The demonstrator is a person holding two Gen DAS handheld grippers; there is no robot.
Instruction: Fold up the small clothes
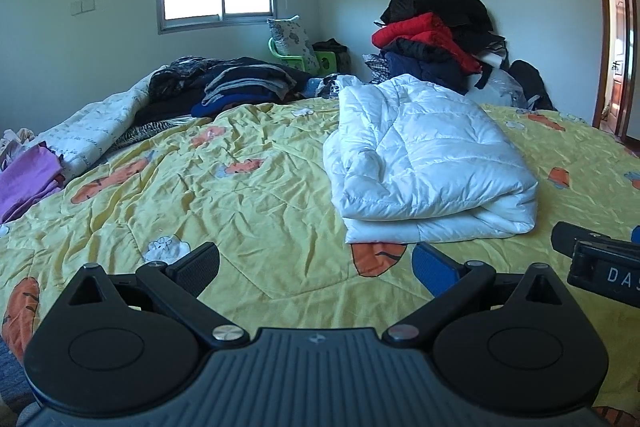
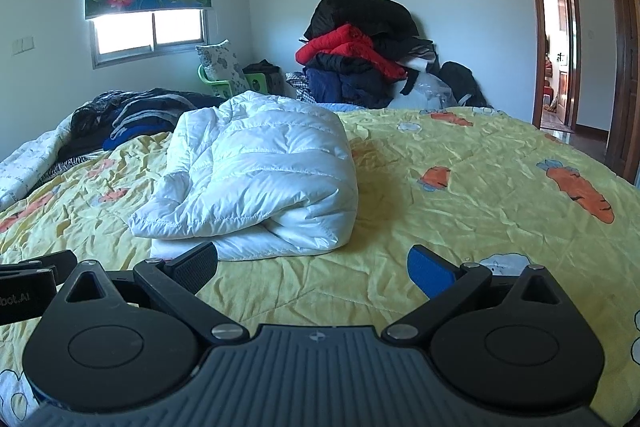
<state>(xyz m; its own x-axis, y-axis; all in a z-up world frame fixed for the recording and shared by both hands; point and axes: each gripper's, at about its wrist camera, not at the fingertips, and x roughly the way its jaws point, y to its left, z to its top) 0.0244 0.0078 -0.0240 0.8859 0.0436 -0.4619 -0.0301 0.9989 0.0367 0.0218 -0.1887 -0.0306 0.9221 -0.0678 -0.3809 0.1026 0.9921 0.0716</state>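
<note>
White jacket (image 1: 424,163) lies folded on the yellow carrot-print quilt (image 1: 248,187), center right in the left view and center left in the right view. Left gripper (image 1: 316,267) and right gripper (image 2: 312,267) hover low over the quilt, jaws spread wide, holding nothing. Piled clothes (image 2: 360,51) sit behind. The right gripper's body at the left view's right edge reads "DA".

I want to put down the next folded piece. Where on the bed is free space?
Bare yellow quilt lies between the white jacket and the purple clothes, and right of the jacket. The far side is crowded: dark folded clothes, tall coat pile.
</note>
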